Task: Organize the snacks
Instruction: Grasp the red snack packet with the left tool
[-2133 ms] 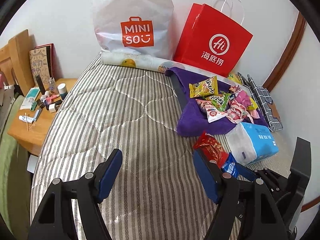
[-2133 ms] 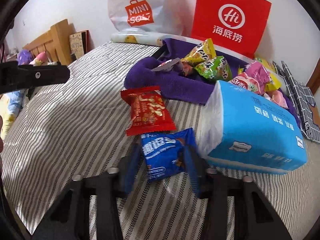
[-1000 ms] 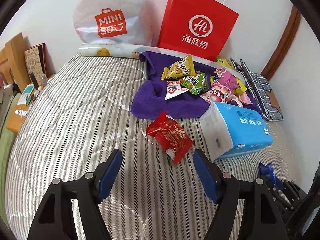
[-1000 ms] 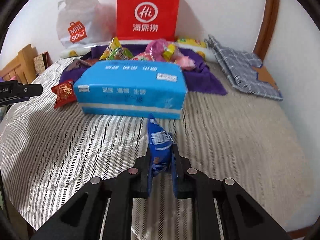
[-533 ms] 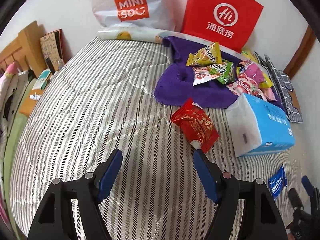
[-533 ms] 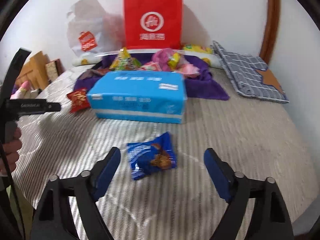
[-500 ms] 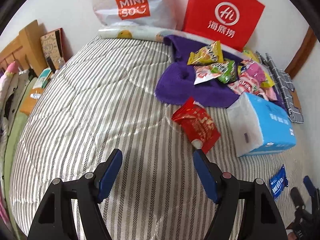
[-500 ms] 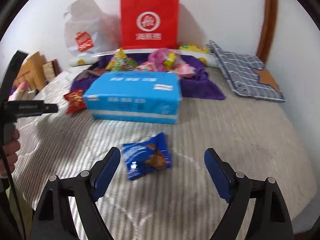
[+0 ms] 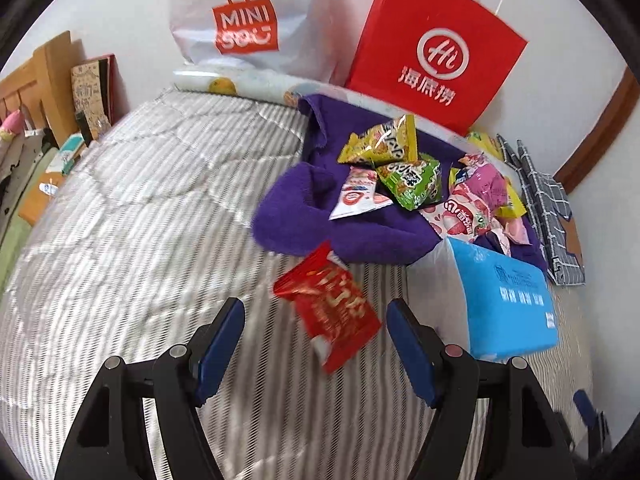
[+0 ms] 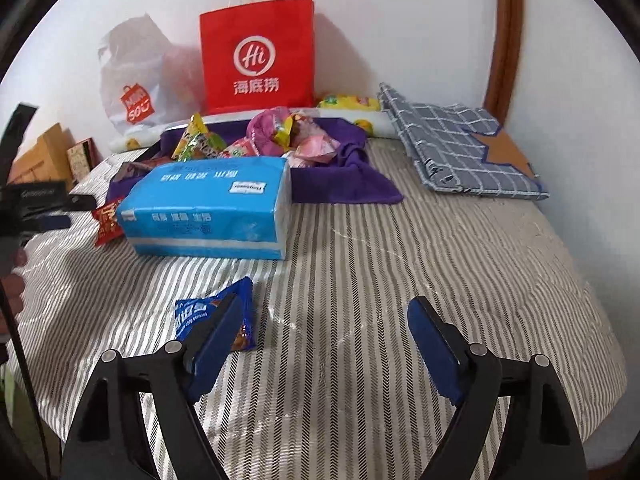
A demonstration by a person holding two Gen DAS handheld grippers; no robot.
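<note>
A red snack packet (image 9: 332, 312) lies on the striped bed (image 9: 140, 220), just ahead of my left gripper (image 9: 316, 320), which is open and not touching it. Behind it, a purple towel (image 9: 296, 216) carries several snack bags, among them a yellow bag (image 9: 380, 142) and a green bag (image 9: 412, 180). My right gripper (image 10: 326, 316) is open with nothing between its fingers. A blue cookie packet (image 10: 204, 312) lies flat on the bed, partly behind its left finger. The red packet (image 10: 106, 220) also shows beside the left gripper (image 10: 40, 208).
A blue tissue pack (image 10: 208, 204) sits between the two packets. A red paper bag (image 10: 256, 56) and a white plastic bag (image 10: 136, 88) lean on the wall. Folded checked cloth (image 10: 452, 148) lies at the back right. A bedside table (image 9: 40, 192) stands at the left.
My right gripper opened and let go of the blue packet, which now lies on the bed to its left. My left gripper moved closer to the red packet.
</note>
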